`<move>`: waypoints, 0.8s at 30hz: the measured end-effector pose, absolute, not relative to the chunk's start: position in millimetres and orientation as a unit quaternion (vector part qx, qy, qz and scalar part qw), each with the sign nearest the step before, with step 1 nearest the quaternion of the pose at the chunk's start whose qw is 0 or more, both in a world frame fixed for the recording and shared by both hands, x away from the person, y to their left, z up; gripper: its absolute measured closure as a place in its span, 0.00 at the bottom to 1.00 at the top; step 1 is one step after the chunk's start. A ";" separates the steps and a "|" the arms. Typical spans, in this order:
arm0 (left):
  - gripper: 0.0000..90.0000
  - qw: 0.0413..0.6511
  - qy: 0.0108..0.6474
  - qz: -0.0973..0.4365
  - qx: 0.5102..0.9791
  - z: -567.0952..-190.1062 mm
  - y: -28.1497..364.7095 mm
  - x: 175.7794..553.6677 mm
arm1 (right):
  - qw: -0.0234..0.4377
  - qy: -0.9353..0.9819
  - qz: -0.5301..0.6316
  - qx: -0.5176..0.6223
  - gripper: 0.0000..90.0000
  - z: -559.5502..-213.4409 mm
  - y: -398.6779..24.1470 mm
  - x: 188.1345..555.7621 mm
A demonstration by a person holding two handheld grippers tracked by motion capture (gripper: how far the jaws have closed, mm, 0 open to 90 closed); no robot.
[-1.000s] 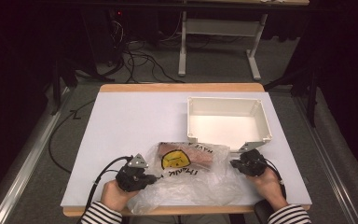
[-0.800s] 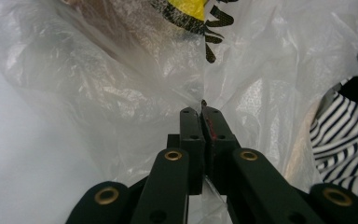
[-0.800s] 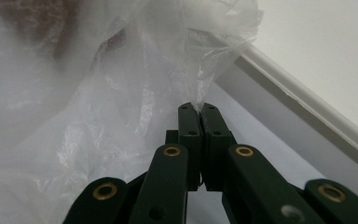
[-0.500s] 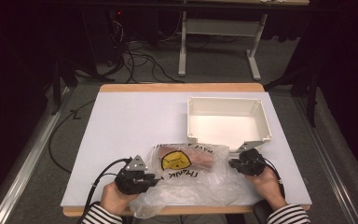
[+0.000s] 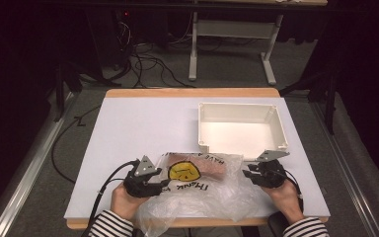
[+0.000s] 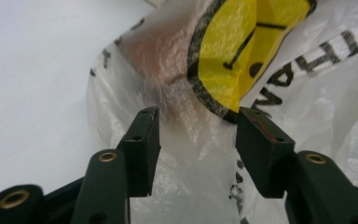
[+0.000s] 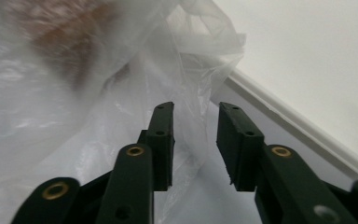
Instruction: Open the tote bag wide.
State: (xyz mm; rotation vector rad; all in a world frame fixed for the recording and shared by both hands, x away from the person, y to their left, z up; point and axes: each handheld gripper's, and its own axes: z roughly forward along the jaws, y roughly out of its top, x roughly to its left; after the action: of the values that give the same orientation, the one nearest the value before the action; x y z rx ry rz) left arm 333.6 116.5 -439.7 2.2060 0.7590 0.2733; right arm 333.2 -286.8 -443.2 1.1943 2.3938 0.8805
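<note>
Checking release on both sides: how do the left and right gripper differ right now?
The left gripper has the wider gap, and its jaws frame the bag's printed yellow face; the right gripper has a narrower gap with clear, unprinted plastic between its jaws, next to the white tray. Shared: both jaws have just been opening, and neither presses on the bag.

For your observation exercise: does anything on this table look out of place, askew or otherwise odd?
Mildly. The crumpled plastic bag with a brown item inside lies askew, its lower edge hanging over the table front. Left gripper and right gripper have just been opening, with film between the jaws.
</note>
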 end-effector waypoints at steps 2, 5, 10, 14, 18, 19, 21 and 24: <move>0.57 0.369 0.303 0.103 0.873 -448.5 114.9 336.6 | 0.171 0.840 0.313 0.408 0.68 -438.8 -285.4 328.0; 0.58 0.354 0.314 0.090 0.877 -458.1 114.1 341.1 | 0.177 0.840 0.325 0.398 0.65 -432.9 -283.6 321.0; 0.58 0.348 0.318 0.091 0.877 -461.2 113.4 342.1 | 0.177 0.838 0.339 0.390 0.60 -425.3 -283.4 309.3; 0.57 0.336 0.322 0.085 0.881 -466.8 109.9 342.6 | 0.183 0.834 0.364 0.371 0.59 -414.2 -283.9 289.2; 0.56 0.333 0.324 0.086 0.881 -468.2 108.1 342.6 | 0.183 0.835 0.377 0.356 0.58 -409.7 -281.5 274.4; 0.56 0.333 0.324 0.086 0.881 -468.3 108.2 342.5 | 0.182 0.836 0.379 0.353 0.58 -409.1 -280.6 271.4; 0.56 0.333 0.324 0.086 0.881 -468.4 108.2 342.4 | 0.179 0.837 0.381 0.350 0.58 -408.8 -279.5 268.7; 0.56 0.333 0.325 0.086 0.881 -468.8 108.3 342.5 | 0.173 0.843 0.384 0.333 0.58 -407.7 -275.3 261.4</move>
State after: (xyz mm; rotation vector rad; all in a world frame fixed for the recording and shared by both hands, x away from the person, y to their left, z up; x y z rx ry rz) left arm 342.5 108.3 -468.8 2.2996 0.8494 0.2233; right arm 261.4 -275.3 -407.7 0.9445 2.3916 1.0903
